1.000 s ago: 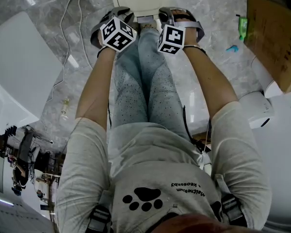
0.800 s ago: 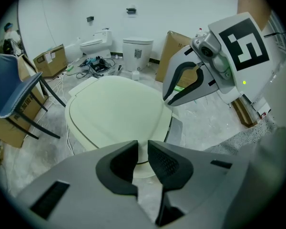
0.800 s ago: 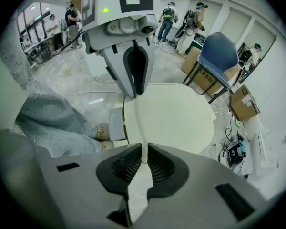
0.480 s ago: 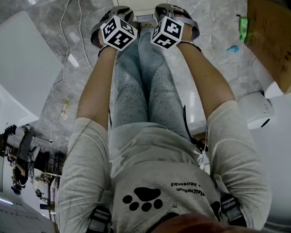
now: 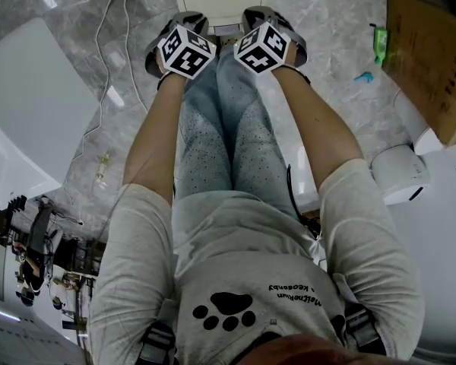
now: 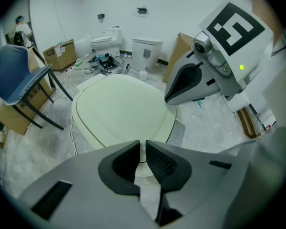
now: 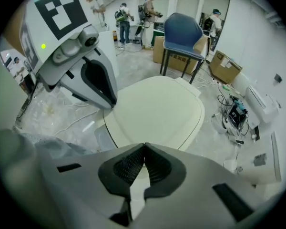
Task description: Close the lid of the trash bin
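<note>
— Where does the trash-bin lid (image 7: 157, 109) stand?

— Down, as far as I can judge. In both gripper views it lies as a flat cream slab, its whole top face showing, with no tilt and no dark opening under any edge. The seam below the lid is hidden, though, so I cannot swear it has seated fully.

— And the tools?

— Both hang just above the lid's near edge, side by side and pointing steeply down at it. The right gripper (image 7: 144, 148) has its jaws pressed together with nothing between them. The left gripper (image 6: 142, 146) shows only a thin slit, and that slit is closing; through it I see the lid beyond, not anything gripped.

— Is either touching the lid?

— I cannot tell. The fingertips sit over the lid's near rim in each gripper view, but contact is not visible.

— So what is left?

— Little, I think. The closing itself looks done; at most a last press on the near edge to be sure, then lifting both tools clear. Beyond the lid's far side stands a blue chair (image 7: 183, 32) — well apart and no hindrance.
</note>
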The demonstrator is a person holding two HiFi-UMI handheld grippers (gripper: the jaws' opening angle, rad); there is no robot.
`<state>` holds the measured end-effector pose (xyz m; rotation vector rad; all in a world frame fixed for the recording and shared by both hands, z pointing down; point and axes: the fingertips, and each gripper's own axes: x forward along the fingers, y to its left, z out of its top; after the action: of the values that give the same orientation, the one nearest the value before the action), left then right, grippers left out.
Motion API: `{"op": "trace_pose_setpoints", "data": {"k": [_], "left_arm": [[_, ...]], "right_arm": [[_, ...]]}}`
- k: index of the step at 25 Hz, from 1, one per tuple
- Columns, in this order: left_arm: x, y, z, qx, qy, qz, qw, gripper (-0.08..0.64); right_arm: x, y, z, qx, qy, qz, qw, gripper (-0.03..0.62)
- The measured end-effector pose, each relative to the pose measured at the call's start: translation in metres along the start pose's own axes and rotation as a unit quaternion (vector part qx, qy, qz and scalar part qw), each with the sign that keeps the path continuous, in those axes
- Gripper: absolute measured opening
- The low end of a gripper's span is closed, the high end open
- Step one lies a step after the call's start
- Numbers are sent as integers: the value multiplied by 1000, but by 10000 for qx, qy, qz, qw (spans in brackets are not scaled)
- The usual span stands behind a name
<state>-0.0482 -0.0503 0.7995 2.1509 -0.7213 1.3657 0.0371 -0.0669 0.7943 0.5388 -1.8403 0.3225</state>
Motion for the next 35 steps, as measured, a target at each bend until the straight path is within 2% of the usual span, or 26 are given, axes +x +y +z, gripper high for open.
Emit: {"op": "trace_pose_setpoints", "data": {"k": [9,18,24,30,35], "left_arm": [[-33,7,15,-595,-296,59,9978,31],[-98,16,70,-1004,-854,185,9911,20],[-163,29,110,-1417,-1397,461,9789,20],[-237,32,144,-1525,-1906,759,9668,20],[-303,21,170,-1584,-2319,958,9549,20]], "right_arm": [[-34,-9,11,857,-243,-95,9960,32],[-98,-28,54,1446,-670,-380,9865,32],[-154,-46,99,1881,-1195,-593,9730,32],[-228,-60,138,2131,-1746,-901,9571,32],[-295,-64,154,2216,-2138,-1157,9443,32]]}}
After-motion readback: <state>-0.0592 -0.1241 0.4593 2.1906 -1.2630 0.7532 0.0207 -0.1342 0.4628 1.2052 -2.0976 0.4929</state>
